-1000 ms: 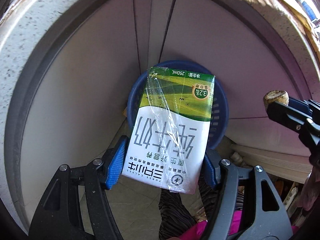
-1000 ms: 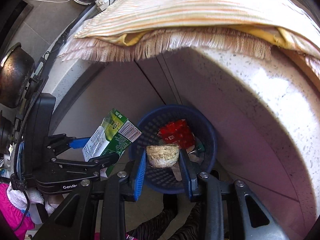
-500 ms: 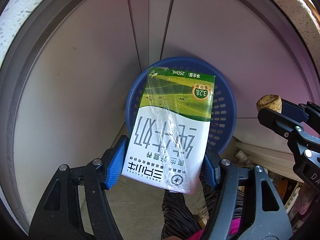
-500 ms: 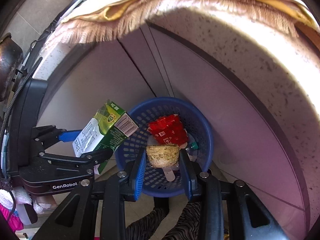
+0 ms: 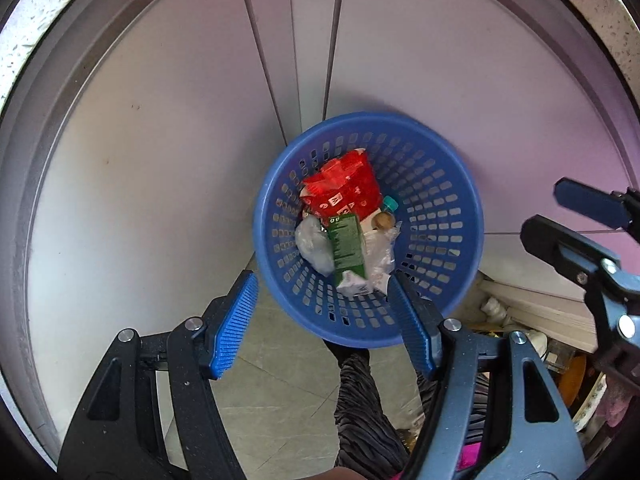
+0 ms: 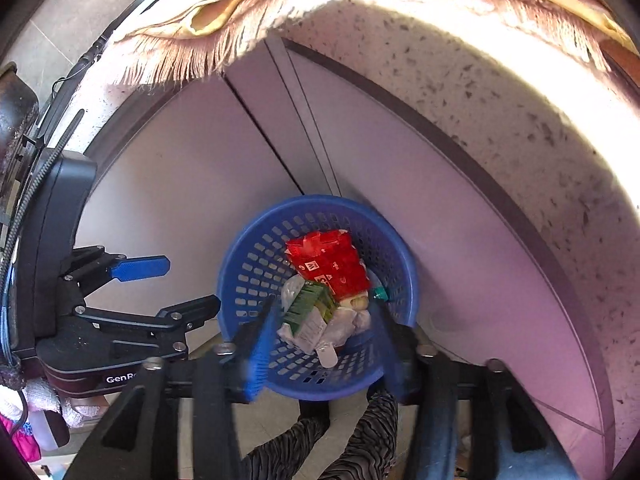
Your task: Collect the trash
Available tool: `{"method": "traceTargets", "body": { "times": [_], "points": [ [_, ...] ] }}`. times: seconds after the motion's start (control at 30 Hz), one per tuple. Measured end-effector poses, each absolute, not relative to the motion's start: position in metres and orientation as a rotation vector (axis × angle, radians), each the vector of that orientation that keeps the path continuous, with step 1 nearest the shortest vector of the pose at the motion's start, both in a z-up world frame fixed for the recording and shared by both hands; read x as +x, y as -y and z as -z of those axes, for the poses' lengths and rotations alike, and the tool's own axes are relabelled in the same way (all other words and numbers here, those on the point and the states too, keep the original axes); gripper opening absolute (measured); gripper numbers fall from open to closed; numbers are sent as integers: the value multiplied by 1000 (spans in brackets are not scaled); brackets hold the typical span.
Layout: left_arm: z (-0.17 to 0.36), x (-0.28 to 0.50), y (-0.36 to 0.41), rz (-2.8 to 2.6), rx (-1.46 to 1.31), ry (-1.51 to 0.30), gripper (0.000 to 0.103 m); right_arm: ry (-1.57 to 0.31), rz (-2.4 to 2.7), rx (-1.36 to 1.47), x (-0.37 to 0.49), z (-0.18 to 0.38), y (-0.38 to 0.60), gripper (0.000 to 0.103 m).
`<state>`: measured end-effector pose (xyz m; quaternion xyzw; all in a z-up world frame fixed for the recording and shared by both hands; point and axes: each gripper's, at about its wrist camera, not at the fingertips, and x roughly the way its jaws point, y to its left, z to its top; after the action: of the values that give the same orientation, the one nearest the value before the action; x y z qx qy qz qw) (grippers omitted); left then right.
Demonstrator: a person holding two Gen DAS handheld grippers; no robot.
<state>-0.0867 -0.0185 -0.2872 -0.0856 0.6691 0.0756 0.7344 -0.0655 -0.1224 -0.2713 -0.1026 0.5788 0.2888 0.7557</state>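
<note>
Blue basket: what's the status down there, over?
Both hand-held grippers empty: left open, right opening. Milk carton and red packet lie in blue basket. Nothing in the way.

the left gripper (image 5: 322, 320) has let go of the green milk box (image 5: 347, 249), which now lies in the blue basket (image 5: 460, 216). the right gripper (image 6: 326, 346) is opening, and its brown lump (image 5: 385, 221), maybe bread, has dropped in too.
</note>
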Motion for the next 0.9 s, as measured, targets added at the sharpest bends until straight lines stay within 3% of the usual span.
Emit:
{"method": "traceTargets", "body": {
  "times": [0.3, 0.9],
  "points": [
    [295, -87, 12, -180, -188, -1493, 70, -1256, -632, -230, -65, 266, 120, 74],
    [266, -95, 8, -175, -200, -1434, 70, -1212, -663, -193, -71, 225, 129, 80]
  ]
}}
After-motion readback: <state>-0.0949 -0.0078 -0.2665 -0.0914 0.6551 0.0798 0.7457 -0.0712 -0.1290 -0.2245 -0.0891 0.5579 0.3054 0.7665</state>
